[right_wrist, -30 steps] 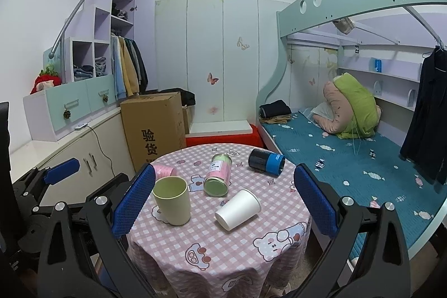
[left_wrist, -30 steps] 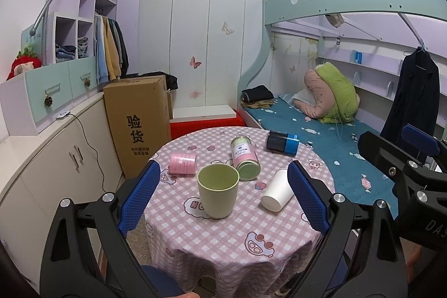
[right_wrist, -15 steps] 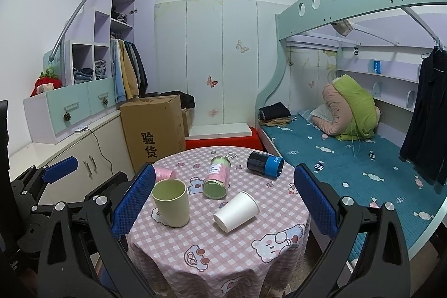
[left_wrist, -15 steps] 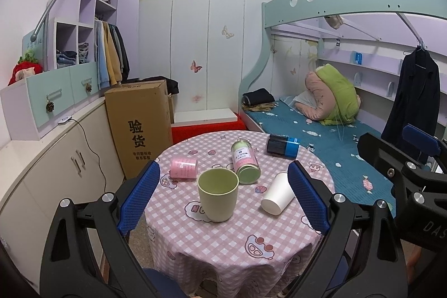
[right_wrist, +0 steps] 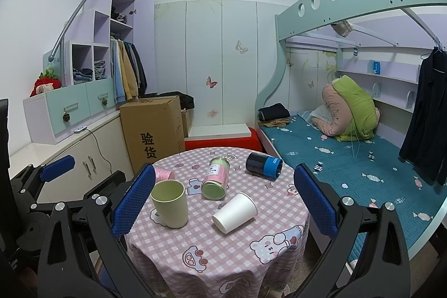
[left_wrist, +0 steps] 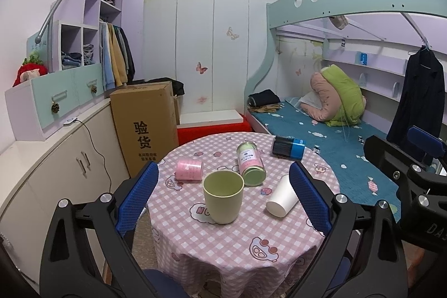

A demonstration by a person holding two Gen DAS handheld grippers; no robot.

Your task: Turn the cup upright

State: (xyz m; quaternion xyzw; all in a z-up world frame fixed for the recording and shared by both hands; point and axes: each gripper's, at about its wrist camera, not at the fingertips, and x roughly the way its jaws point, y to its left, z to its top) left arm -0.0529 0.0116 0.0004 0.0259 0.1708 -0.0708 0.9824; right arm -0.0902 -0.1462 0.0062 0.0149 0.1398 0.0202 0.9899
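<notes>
Evidently, little had changed over the last second beyond a slight drawing back from the round table (right_wrist: 279, 231); nothing had been touched, so the flip was judged not yet begun. The white paper cup (right_wrist: 235, 212) lay on its side near the table's middle, right of the upright green cup (right_wrist: 169, 203). Both the left gripper (left_wrist: 222, 198) and the right gripper (right_wrist: 220, 200) were held level before the table, spread wide, with nothing grasped.
</notes>
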